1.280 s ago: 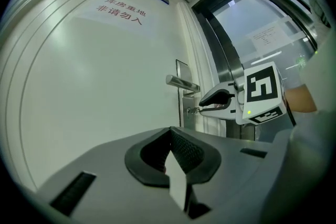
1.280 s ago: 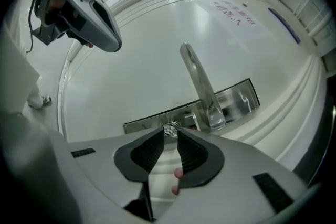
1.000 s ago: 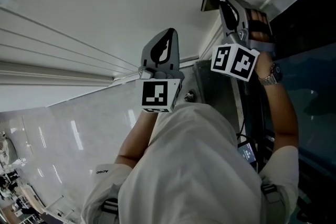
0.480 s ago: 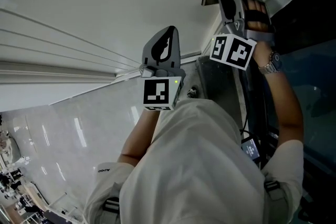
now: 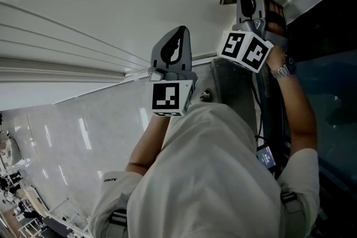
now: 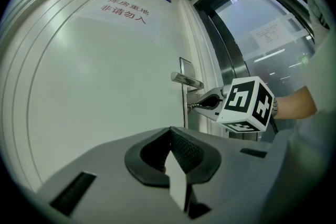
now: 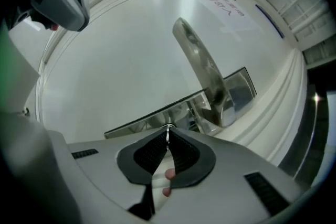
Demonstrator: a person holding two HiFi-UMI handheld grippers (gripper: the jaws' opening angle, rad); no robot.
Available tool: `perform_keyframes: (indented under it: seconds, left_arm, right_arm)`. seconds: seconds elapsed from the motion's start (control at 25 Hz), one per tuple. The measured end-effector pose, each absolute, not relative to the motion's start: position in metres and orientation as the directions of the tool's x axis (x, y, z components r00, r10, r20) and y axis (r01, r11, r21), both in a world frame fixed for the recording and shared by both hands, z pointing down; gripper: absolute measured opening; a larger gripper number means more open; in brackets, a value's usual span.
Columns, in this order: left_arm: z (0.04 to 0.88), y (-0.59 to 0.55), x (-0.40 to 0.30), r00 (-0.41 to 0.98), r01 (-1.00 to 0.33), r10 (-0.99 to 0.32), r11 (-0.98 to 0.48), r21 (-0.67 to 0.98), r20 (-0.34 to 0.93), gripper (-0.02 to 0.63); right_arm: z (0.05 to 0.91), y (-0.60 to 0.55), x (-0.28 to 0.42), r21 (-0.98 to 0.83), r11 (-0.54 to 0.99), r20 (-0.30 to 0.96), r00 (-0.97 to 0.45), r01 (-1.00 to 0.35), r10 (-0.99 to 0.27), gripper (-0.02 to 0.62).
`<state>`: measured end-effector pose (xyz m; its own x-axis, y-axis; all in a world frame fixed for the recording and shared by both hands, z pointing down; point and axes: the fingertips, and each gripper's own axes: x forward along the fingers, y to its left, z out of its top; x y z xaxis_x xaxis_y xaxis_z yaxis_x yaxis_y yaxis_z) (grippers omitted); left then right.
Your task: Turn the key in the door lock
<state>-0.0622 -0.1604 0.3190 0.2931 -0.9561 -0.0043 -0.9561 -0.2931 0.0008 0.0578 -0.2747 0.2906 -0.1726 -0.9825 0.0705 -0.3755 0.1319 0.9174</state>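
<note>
Key point(image 7: 168, 134) at the lock plate point(image 7: 152, 119) below the handle point(image 7: 200, 63) of the white door point(image 7: 115, 60), pinched edge-on between the tips of the right gripper point(image 6: 192, 107), whose jaws have just been closing onto it. Left gripper point(image 6: 169, 134) held level, well back from the door, jaws together with nothing between them.

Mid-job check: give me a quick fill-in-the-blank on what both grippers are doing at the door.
The fingers of the right gripper, which have just been closing, pinch the ____ at the lock plate.
That gripper meets the door just ____ the handle.
The fingers of the left gripper are together and hold ____.
Missing words: key; below; nothing.
</note>
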Motion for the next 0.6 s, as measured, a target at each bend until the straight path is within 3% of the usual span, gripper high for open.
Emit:
perform_keyframes:
  seconds: [0.2, 0.36, 0.6]
  left_arm:
    - [0.317, -0.160, -0.060, 0.292, -0.956, -0.956, -0.292, -0.003, -0.007, 0.006]
    - [0.317, -0.162, -0.056, 0.297, -0.955, -0.955, -0.297, -0.005, -0.005, 0.006]
    - [0.321, -0.162, -0.054, 0.294, -0.956, -0.956, -0.294, -0.011, 0.003, 0.006]
  right_arm:
    - [0.285, -0.274, 0.060, 0.750, 0.205, 0.092, -0.207, -0.629, -0.974, 0.012]
    - [0.282, -0.277, 0.062, 0.457, 0.294, 0.135, -0.262, -0.840, -0.956, 0.012]
    - [0.283, -0.280, 0.068, 0.032, 0.341, 0.148, -0.333, -0.939, -0.931, 0.012]
